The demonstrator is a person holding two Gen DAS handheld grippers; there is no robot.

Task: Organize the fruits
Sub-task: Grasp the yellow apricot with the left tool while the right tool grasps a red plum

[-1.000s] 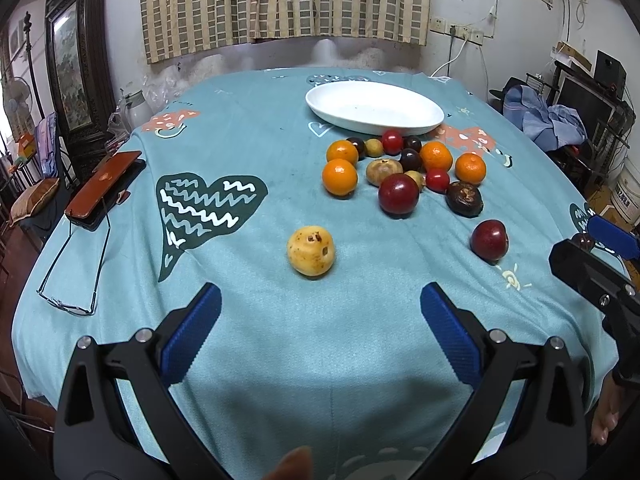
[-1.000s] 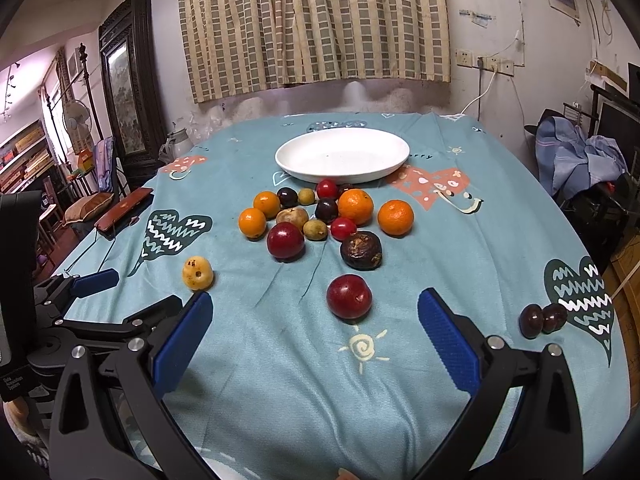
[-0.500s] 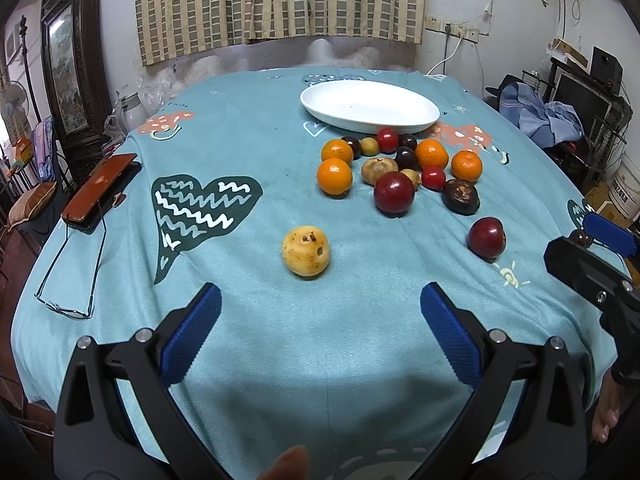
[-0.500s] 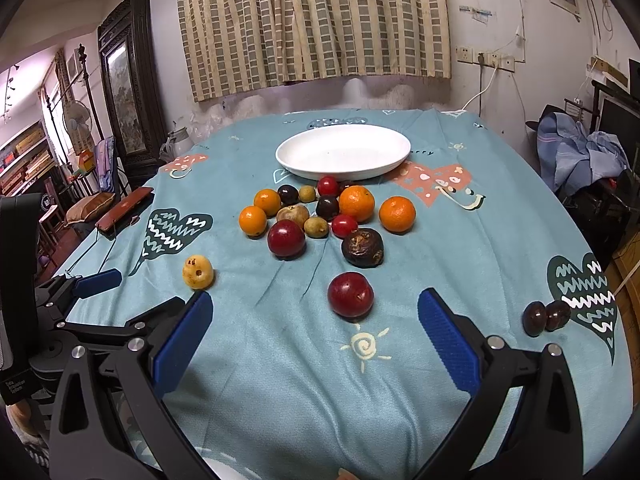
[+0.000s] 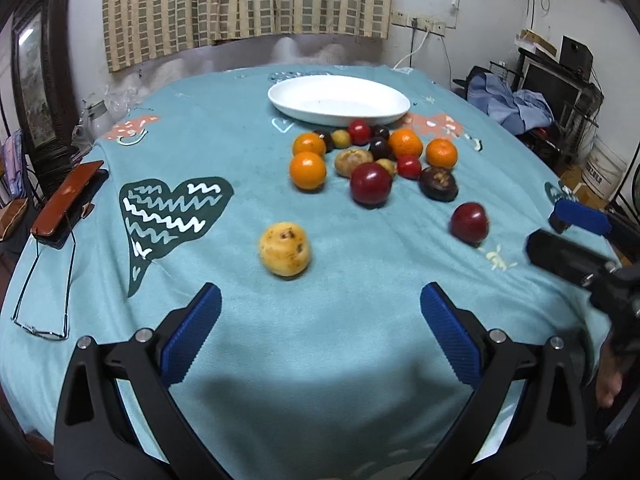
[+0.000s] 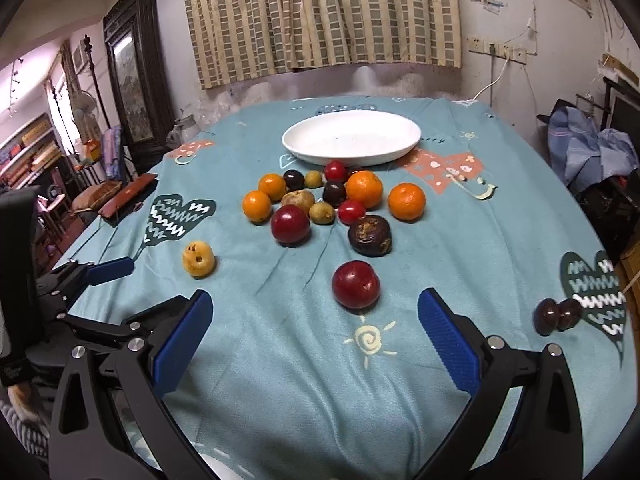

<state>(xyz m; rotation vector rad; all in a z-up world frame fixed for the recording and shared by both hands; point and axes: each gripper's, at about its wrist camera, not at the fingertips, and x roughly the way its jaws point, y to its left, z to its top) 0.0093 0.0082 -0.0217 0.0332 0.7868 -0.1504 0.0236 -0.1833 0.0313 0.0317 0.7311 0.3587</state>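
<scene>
A white oval plate [image 5: 340, 100] [image 6: 352, 138] sits empty at the far side of the teal tablecloth. In front of it lies a cluster of fruit: oranges [image 5: 308, 171] [image 6: 407, 201], red plums [image 5: 371, 183] [image 6: 291, 224] and small dark fruits [image 5: 438, 183]. A yellow spotted fruit [image 5: 285, 249] [image 6: 198, 259] lies alone, just ahead of my open, empty left gripper [image 5: 320, 332]. A lone red plum [image 6: 355, 284] [image 5: 470, 224] lies just ahead of my open, empty right gripper [image 6: 314, 340].
A brown case [image 5: 66, 202] and eyeglasses [image 5: 44, 292] lie at the table's left edge. Two dark fruits [image 6: 558, 315] sit at the right edge. Curtains and a wall stand behind; clutter and clothes [image 5: 516, 106] are to the right.
Both grippers have moved slightly forward toward the fruit, which now looks a little closer. Both stay open. No fruit has moved.
</scene>
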